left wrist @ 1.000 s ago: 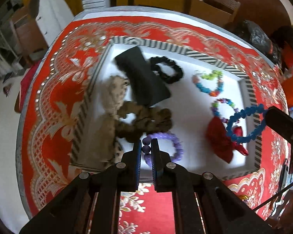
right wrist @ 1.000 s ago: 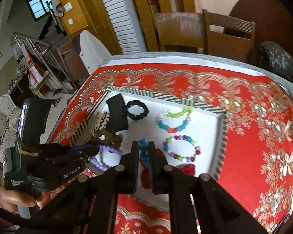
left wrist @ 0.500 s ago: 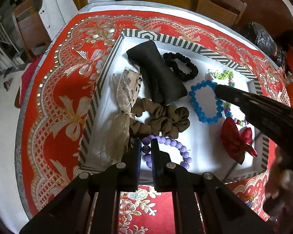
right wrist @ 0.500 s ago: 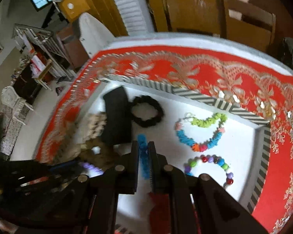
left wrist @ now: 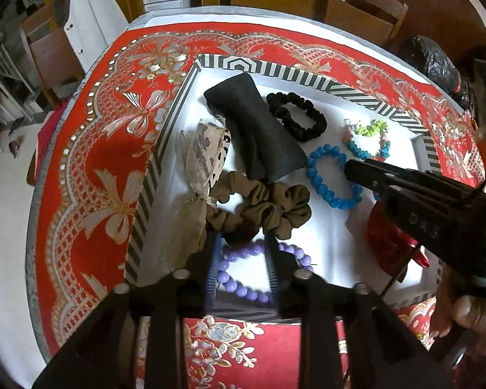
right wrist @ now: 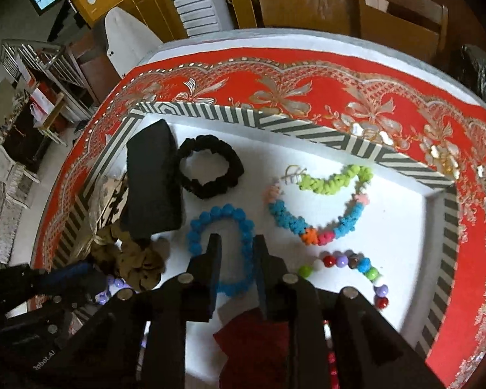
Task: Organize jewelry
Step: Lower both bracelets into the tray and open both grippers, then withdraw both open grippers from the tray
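Two hand-held grippers work over a white tray [right wrist: 405, 201] with a black-and-white striped rim, set on a red and gold patterned tablecloth [left wrist: 90, 168]. The left gripper [left wrist: 241, 259] points steeply down, its jaws having just been opening; they now stand released, astride one side of a purple bead bracelet [left wrist: 243, 290] of smooth round beads that lies on the tray floor, the pads clear of it. Just beyond the fingertips sits a crumpled olive-brown scrunchie [left wrist: 262, 209], and past that a dark grey pouch [left wrist: 256, 129] and a black scrunchie [left wrist: 296, 116].

The right gripper [right wrist: 236, 259] has likewise just been opening its jaws, which are parted around the near arc of a bright blue bracelet [right wrist: 222, 223] of knobbly beads; the bracelet appears to rest flat on the tray, though blur makes contact with the pads hard to judge. To the right of the claw lie a multicoloured cluster-bead necklace [right wrist: 324, 207] in lime, blue, orange and pink, and a strand of mixed glossy beads [right wrist: 350, 264]. A red fabric bow [right wrist: 252, 340] lies beneath the fingers.
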Demonstrator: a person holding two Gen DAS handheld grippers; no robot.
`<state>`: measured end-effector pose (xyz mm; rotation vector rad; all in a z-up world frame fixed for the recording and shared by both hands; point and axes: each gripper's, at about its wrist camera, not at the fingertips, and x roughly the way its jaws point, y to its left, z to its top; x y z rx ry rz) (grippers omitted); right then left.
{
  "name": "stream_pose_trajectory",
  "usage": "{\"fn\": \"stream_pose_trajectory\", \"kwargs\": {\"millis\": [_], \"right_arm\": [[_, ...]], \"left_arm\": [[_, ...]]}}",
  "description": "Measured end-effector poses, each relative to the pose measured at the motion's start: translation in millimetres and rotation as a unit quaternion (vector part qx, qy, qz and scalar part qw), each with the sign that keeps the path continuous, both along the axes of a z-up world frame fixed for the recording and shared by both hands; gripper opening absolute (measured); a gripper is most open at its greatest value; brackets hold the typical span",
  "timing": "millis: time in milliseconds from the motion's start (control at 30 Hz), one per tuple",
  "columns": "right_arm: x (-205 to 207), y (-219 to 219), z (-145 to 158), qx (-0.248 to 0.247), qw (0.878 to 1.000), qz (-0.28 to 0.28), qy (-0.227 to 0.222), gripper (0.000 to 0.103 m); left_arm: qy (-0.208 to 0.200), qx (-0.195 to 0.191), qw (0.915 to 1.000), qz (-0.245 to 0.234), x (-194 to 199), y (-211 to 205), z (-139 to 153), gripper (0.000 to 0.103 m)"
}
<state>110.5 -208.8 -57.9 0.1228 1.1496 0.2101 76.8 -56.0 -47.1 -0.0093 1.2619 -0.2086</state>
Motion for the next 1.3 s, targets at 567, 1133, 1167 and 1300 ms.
{"fn": "stream_pose_trajectory", "kwargs": {"millis": [567,1133,1167,1300], "right_arm": [[-81.5,-21.6,81.5,0.017,0.996,-0.045,-0.074,0.045],[-165.5,-47.9,102.7,-0.001,0.993,-0.069,-0.094,0.049],[-170.4,-51.0,105.0,-0.002,0.993,-0.07,-0.096,0.049],[-192.5,-68.7,113.0,-0.014,0.992,-0.075,-0.098,0.05]], "left_arm": [[-0.056,0.014,0.9982,0.014,-35.6,1.9,46.4,0.018],[-0.076,0.024,0.9968,-0.008,-89.3,-21.6,63.9,0.018],[-0.076,0.023,0.9968,-0.008,-91.7,-22.2,64.1,0.018],[-0.069,0.012,0.9975,-0.01,-100.4,-23.5,64.2,0.018]]}}
